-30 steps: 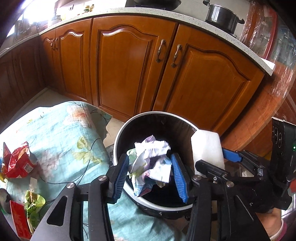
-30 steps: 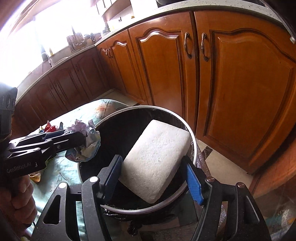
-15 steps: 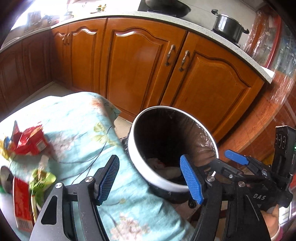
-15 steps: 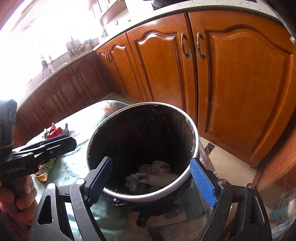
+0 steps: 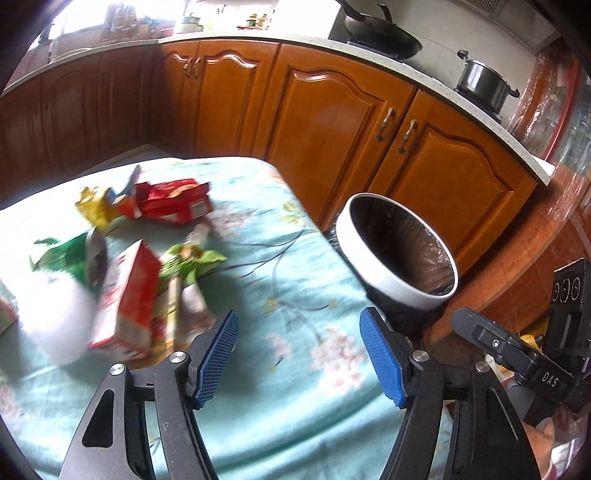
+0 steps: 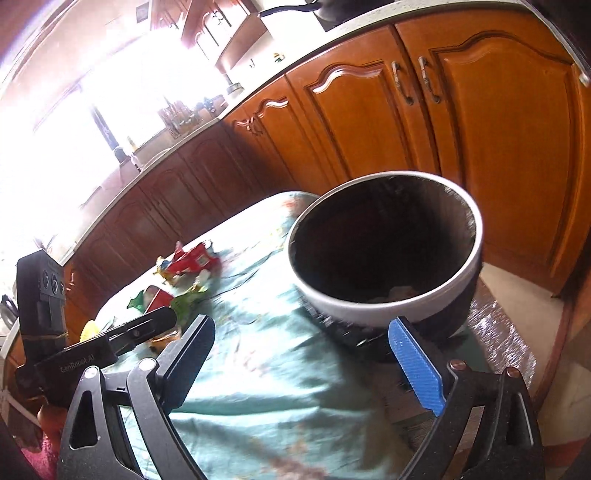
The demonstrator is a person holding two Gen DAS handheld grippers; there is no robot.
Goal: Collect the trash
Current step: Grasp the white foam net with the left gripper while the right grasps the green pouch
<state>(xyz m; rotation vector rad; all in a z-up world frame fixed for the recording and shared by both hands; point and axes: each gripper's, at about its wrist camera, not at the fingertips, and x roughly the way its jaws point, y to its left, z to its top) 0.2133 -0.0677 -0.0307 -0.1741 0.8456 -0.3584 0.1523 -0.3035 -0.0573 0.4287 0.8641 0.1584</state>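
A round bin with a white rim point(image 5: 391, 275) point(image 6: 354, 306) and a black liner stands beside the table's right edge; pale trash lies at its bottom point(image 6: 400, 291). Several wrappers lie on the floral tablecloth: a red packet point(image 5: 173, 205) point(image 6: 192, 262), a red-and-white carton point(image 5: 129, 299), green wrappers point(image 5: 188, 260) and a yellow one point(image 5: 92, 206). My left gripper point(image 5: 299, 360) is open and empty over the cloth, right of the carton. My right gripper point(image 6: 314, 358) is open and empty in front of the bin.
The table with the teal cloth point(image 5: 258, 258) fills the left and middle. Wooden kitchen cabinets point(image 5: 332, 125) run behind, with a pot point(image 5: 484, 85) and a wok point(image 5: 384, 33) on the counter. The other hand's gripper shows at the right edge of the left wrist view point(image 5: 524, 354).
Both grippers let go their loads, crumpled paper and a white foam block, into the bin. Both then pulled back and swung left toward the table; the left one now faces the wrappers.
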